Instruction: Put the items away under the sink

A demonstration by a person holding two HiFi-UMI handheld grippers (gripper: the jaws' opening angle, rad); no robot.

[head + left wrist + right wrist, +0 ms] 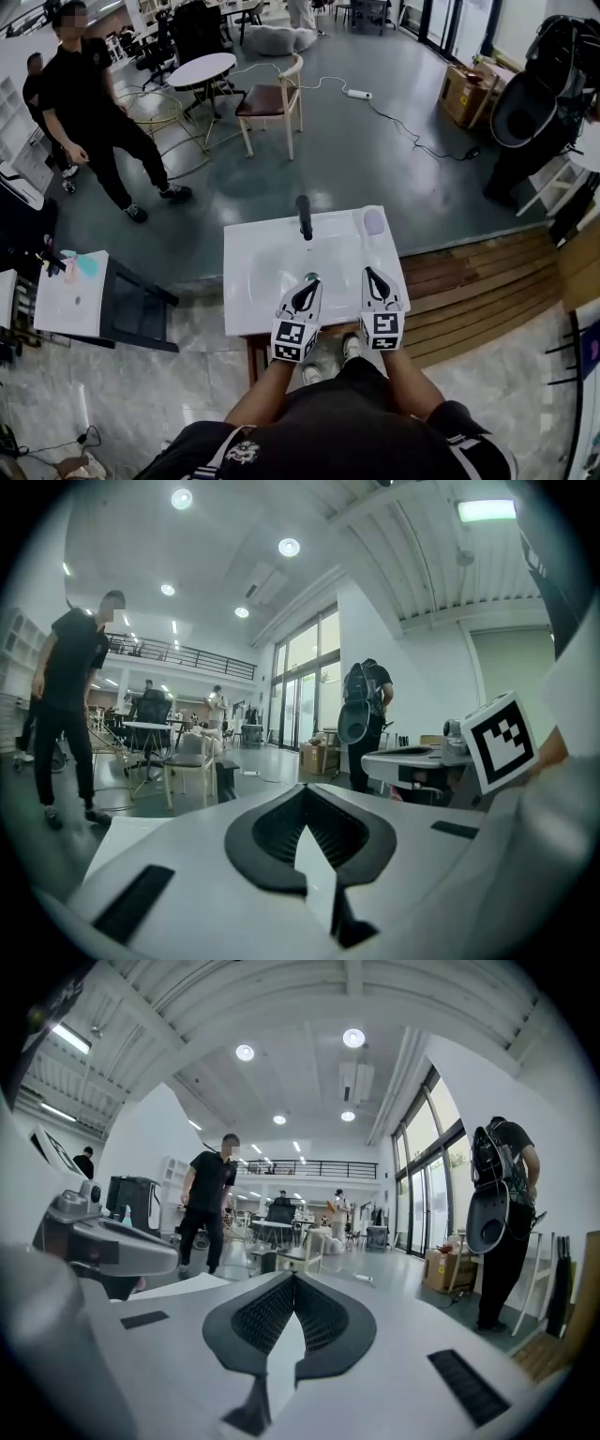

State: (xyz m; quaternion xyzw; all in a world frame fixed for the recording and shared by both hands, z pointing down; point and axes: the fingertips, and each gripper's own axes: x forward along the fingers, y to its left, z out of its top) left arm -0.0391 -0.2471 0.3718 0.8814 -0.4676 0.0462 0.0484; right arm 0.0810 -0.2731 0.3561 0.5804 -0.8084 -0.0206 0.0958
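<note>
A white sink top (258, 281) with a black faucet (305, 217) stands right in front of me. On its back right corner lies a small pale purple item (373, 221). My left gripper (310, 280) (305, 794) hovers over the basin's front part, jaws together with nothing between them. Just to its right, my right gripper (371, 273) (292, 1279) is shut and empty too. Both point about level, out over the sink towards the room. The space under the sink is hidden by the top.
A low white stand (70, 295) with small teal and pink things is at the left. A person in black (94, 103) walks beyond it. A wooden chair (272, 98), a round table (202, 67), a floor cable (412, 141) and a wooden platform (478, 281) surround the sink.
</note>
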